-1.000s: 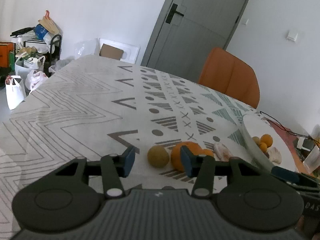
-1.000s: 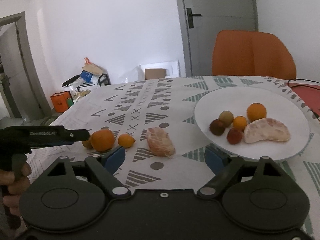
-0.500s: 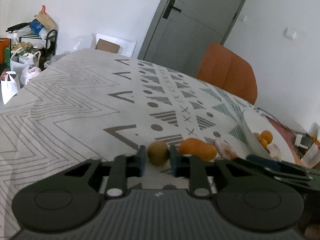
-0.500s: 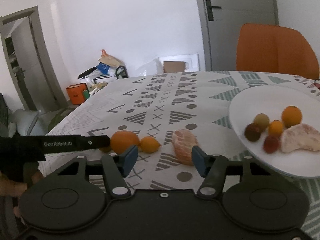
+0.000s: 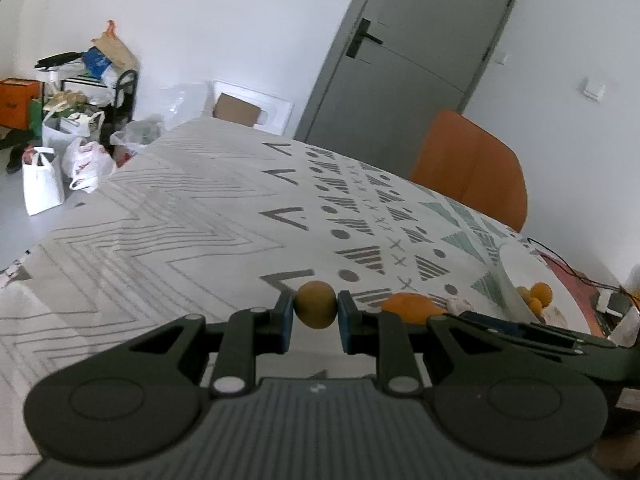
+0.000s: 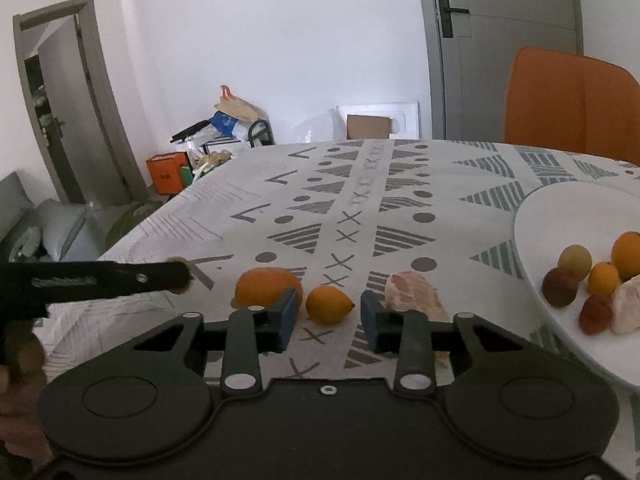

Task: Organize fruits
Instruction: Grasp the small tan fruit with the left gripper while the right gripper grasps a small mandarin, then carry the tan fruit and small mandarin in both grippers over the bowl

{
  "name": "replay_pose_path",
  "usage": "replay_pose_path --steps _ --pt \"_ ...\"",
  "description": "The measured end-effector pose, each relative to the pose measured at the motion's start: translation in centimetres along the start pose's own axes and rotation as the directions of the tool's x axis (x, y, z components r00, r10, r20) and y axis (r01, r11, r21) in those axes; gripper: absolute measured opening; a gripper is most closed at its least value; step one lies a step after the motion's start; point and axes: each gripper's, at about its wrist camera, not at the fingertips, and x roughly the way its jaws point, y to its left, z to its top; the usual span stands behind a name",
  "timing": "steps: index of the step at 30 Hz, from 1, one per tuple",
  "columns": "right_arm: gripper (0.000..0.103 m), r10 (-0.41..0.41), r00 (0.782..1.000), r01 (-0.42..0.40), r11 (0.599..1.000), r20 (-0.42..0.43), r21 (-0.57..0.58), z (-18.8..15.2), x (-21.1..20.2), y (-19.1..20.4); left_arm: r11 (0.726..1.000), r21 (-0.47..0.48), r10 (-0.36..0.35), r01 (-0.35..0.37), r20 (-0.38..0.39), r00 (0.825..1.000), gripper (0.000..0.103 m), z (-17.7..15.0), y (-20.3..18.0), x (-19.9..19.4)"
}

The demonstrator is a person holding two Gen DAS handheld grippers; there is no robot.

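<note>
Two grippers, one table, catalogued by size. Table under white cloth with grey and green geometric print (image 6: 360, 200): carries everything listed. Round white plate (image 6: 560, 220), at the right, cut off by the frame edge in both views: holds a mixed group of small fruits and a peeled segment. Large orange (image 6: 264, 286): on the cloth, just left of the right gripper's left finger. Peeled pale-orange citrus piece (image 6: 412, 292): on the cloth, partly hidden behind the right finger. Small round olive-brown fruit (image 5: 316, 305): pinched between the blue pads of the left gripper (image 5: 316, 320), near the table's front; whether it is lifted clear of the cloth is hard to make out. Small yellow-orange lemon-shaped fruit (image 6: 330, 304): on the cloth, between the spread jaws of the right gripper (image 6: 329, 320), untouched. Handling judgement: keep the pinch light and level while carrying toward the plate; centre the lemon-shaped fruit before closing, since it may roll.
</note>
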Motion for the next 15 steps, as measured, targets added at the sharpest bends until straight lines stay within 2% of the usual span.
replay_pose_path --steps 8,9,15 --pt "0.032 -0.020 1.000 0.019 0.999 -0.021 -0.026 -0.1 1.5 0.7 1.000 -0.015 0.010 -0.009 0.017 1.000 0.022 0.1 0.8 -0.8" --pt "0.028 -0.022 1.000 0.022 0.999 -0.020 -0.029 -0.1 1.5 0.7 1.000 -0.016 0.009 -0.009 0.019 1.000 0.022 0.1 0.9 -0.9" --pt "0.025 0.007 1.000 -0.008 1.000 0.014 0.011 0.2 -0.4 0.5 1.000 -0.002 -0.003 0.003 0.032 0.999 0.022 0.3 0.2 -1.4"
